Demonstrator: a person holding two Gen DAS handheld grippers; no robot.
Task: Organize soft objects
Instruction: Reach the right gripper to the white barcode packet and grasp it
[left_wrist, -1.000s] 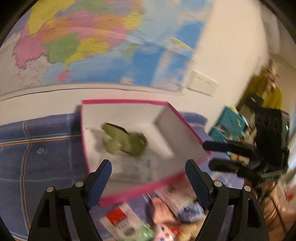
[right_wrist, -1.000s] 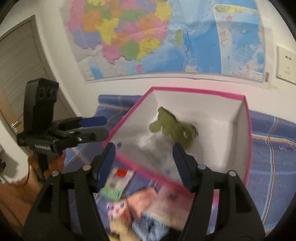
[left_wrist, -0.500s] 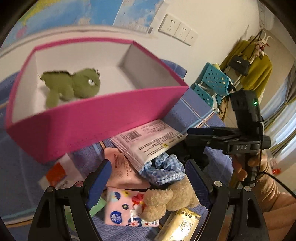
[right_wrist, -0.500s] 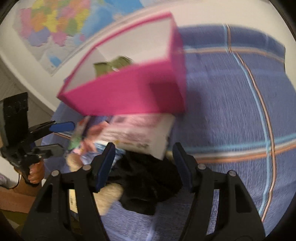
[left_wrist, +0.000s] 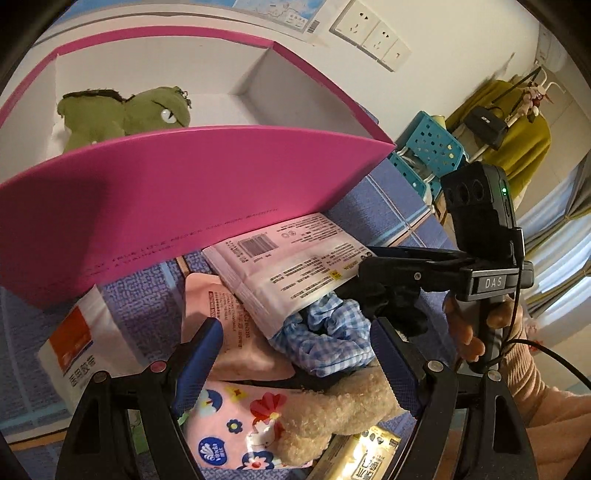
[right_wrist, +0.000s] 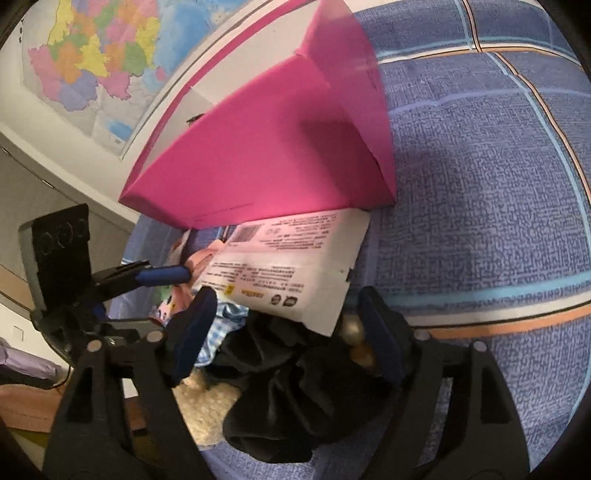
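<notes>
Showing one pink box (left_wrist: 177, 192) on a blue checked cloth (right_wrist: 480, 184), holding one green plush toy (left_wrist: 125, 110). Just beside its near wall lies a pile: one white packet (left_wrist: 291, 266), one blue gingham scrunchie (left_wrist: 325, 339), one cream plush bear (left_wrist: 332, 410), one black scrunchie (right_wrist: 295, 398). Left gripper (left_wrist: 295, 365) fingers spread wide, empty; right gripper (right_wrist: 284, 332) fingers opening above the black scrunchie

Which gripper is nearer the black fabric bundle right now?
Right. The right gripper hangs over the black fabric bundle, its jaws opening around it. The left gripper is over the cream plush toy beside it.
</notes>
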